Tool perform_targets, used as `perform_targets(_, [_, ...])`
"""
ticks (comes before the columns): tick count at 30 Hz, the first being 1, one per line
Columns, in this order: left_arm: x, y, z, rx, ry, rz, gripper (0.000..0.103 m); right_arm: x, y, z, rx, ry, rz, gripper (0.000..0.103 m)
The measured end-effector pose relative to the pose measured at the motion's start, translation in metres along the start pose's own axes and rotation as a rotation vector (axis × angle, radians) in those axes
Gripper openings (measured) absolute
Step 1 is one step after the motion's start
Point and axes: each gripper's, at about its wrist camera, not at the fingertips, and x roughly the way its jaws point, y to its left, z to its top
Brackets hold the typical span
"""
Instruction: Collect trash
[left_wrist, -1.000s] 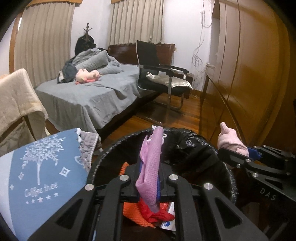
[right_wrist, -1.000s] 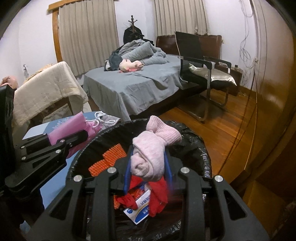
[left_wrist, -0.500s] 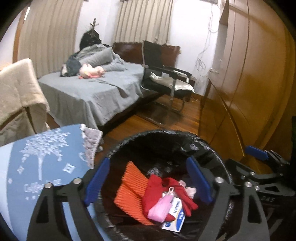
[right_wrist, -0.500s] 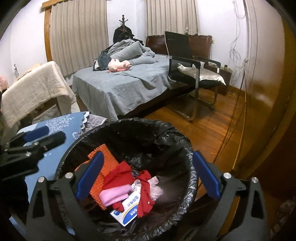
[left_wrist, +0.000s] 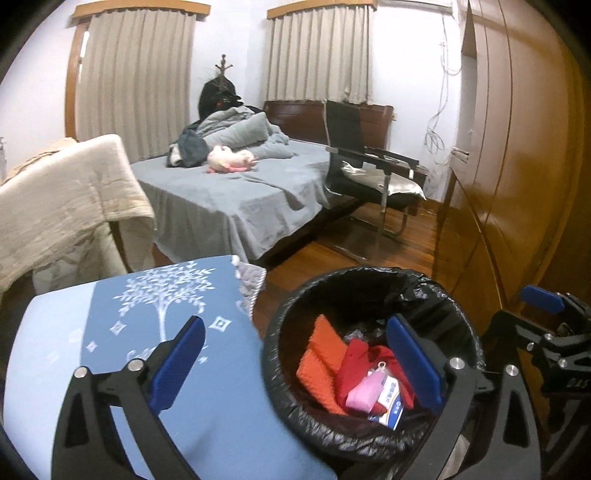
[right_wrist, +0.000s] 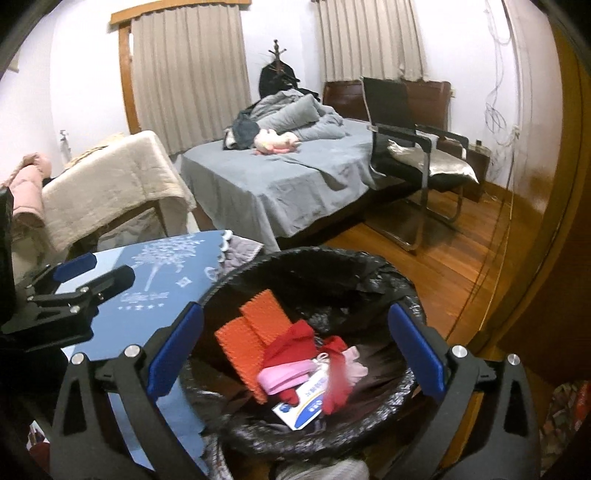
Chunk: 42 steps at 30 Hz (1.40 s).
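Both pieces I was pinching a second ago, the pink cloth on my left and the pink sock on my right, have dropped out of the jaws and now lie in the bin (right_wrist: 373, 266). That bin, lined with a black bag, sits on the wooden floor (right_wrist: 454, 258) and holds the pile: the pink cloth (right_wrist: 282, 376) on top of a red garment (right_wrist: 291, 338), the pale pink sock (right_wrist: 352, 363) beside it, two orange pieces (right_wrist: 251, 332) toward the bin's near-left wall, and a white-and-blue packet (right_wrist: 304, 404) at the front of the heap.

My right gripper (right_wrist: 295, 350) hangs over the bin with its jaws spread wide and nothing between them, one blue pad on each side of the pile. My left gripper (left_wrist: 295, 365) is off to the bin's left; its jaws are opening and empty, the right pad over the bin's rim, the left pad over the blue cloth with a white tree print (left_wrist: 155, 295) that lies just beside the bin.

Beyond the bin stands a bed with a grey cover (left_wrist: 236, 192), a pink plush toy (left_wrist: 231, 160) on it, and to the bin's far right a black chair (left_wrist: 369, 162). A wooden wardrobe (left_wrist: 517, 147) rises on the bin's right.
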Motion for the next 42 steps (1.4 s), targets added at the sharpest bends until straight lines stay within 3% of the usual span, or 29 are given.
perform_targets(8, [-0.033, 0.014, -0.009, -0.031, -0.024, 0.058, 0.097, -0.021, 0.021, 0.006, -0.009, -0.016, 0.029, 0.098])
perform_targets(22, [-0.079, 0.020, -0.006, -0.042, -0.077, 0.090, 0.097, -0.043, 0.049, 0.015, -0.033, -0.011, 0.066, 0.097])
perform_targets(42, [-0.105, 0.024, -0.001, -0.043, -0.121, 0.114, 0.097, -0.053, 0.070, 0.022, -0.072, -0.033, 0.076, 0.097])
